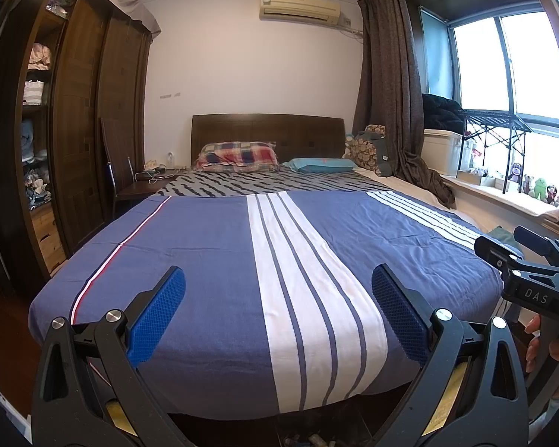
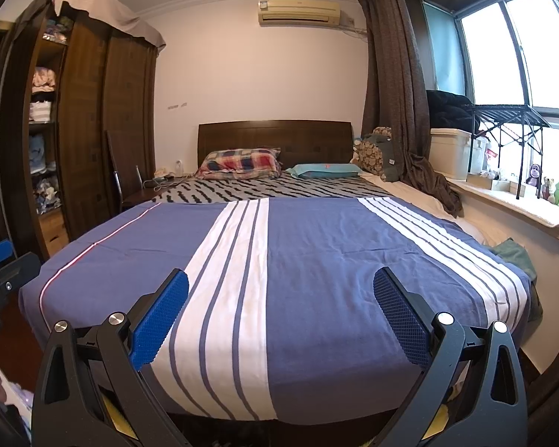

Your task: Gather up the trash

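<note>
Currently no trash is identifiable on the striped bedspread (image 1: 212, 260), so its weight, stiffness and grasp point cannot be judged; left gripper (image 1: 278, 311) and right gripper (image 2: 280, 313) both stand wide, empty.

L gripper (image 1: 278, 287) is held level at the foot of the bed (image 1: 212, 246), jaws spread wide, nothing between the blue pads (image 1: 156, 320). R gripper (image 2: 280, 290) is held likewise, jaws wide apart, empty, at the same bed edge. R gripper's body is seen beside L, w/ fingers of the holding hand (image 1: 548, 342) wrapped on its handle.
</note>
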Action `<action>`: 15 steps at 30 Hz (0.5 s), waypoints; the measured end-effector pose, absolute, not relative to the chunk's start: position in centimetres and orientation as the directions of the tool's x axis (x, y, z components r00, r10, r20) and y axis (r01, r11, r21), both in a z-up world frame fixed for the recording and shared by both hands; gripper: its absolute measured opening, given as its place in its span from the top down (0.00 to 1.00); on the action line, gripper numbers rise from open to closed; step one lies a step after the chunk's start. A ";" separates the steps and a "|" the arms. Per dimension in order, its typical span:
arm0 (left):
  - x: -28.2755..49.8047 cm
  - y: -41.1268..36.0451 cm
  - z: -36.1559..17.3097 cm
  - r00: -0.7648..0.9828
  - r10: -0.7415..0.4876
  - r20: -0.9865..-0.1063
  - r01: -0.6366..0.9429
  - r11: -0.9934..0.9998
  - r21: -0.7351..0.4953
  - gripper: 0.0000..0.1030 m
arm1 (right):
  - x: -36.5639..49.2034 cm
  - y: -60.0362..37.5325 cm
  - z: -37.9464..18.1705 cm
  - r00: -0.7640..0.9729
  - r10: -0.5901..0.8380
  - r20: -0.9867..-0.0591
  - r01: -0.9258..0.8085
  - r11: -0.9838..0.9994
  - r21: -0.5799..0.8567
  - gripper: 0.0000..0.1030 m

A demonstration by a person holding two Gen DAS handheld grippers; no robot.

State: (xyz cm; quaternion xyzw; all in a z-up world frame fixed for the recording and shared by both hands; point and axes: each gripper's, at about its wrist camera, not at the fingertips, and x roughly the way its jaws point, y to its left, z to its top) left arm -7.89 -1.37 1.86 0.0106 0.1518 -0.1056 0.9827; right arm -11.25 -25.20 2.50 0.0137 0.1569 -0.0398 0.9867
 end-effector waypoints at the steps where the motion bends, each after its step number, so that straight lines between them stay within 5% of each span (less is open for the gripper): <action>1: -7.9 -1.4 1.9 0.932 -0.205 -0.301 0.211 0.977 -0.012 0.08 | -11.3 -25.2 2.5 0.948 -0.074 -0.311 0.083 0.996 0.015 0.03; 15: -7.9 -1.4 1.8 0.933 -0.199 -0.299 0.204 0.979 -0.014 0.08 | -11.3 -25.2 2.5 0.948 -0.074 -0.309 0.082 0.996 0.016 0.03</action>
